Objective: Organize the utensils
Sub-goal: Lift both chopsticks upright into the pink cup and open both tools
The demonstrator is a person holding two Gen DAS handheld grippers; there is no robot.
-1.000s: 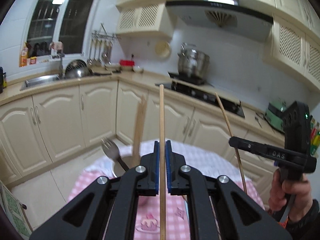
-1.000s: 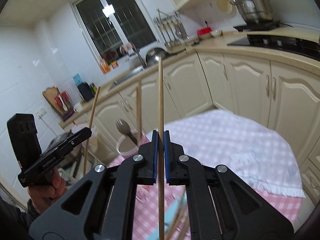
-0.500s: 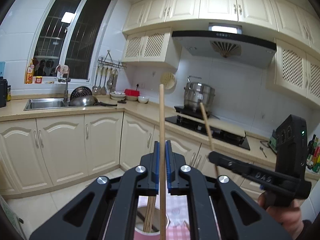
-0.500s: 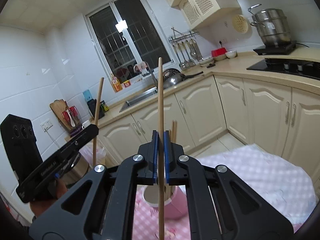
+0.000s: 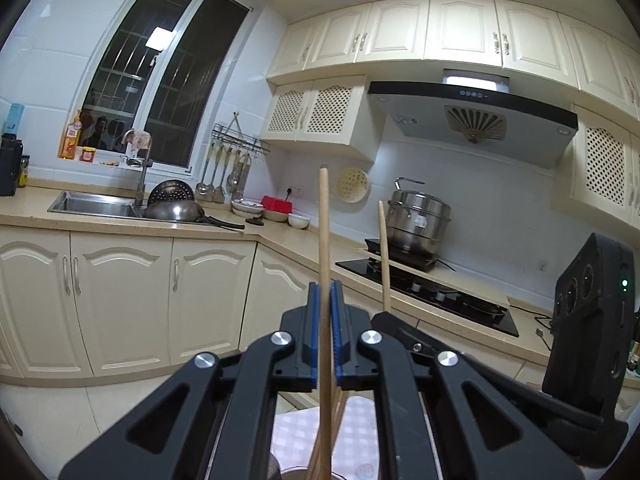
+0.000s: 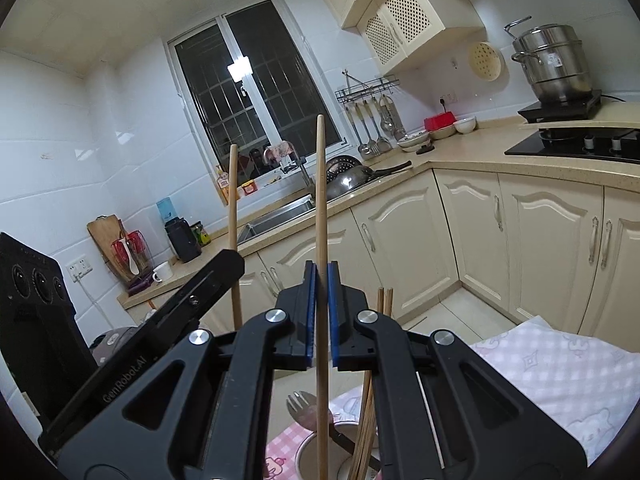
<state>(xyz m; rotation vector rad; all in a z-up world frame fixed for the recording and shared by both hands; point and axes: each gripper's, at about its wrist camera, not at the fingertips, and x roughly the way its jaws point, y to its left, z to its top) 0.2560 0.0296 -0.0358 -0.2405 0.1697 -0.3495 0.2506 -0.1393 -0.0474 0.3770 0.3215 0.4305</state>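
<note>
wooden chopstick (image 5: 325,248) now raised higher above the cup (image 6: 320,446).

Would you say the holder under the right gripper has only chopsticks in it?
No, the holder also has a fork leaning in it beside the bundled chopsticks.

Below my tools: cup (image 6: 320,446) mouth crowded by fork (image 6: 298,404) and chopsticks (image 6: 366,432).
Beside cup: open desk (image 6: 560,368) to its right.

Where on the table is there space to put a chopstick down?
The checked tablecloth right of the cup is bare. The cup is crowded: a fork and chopsticks already stand inside.
</note>
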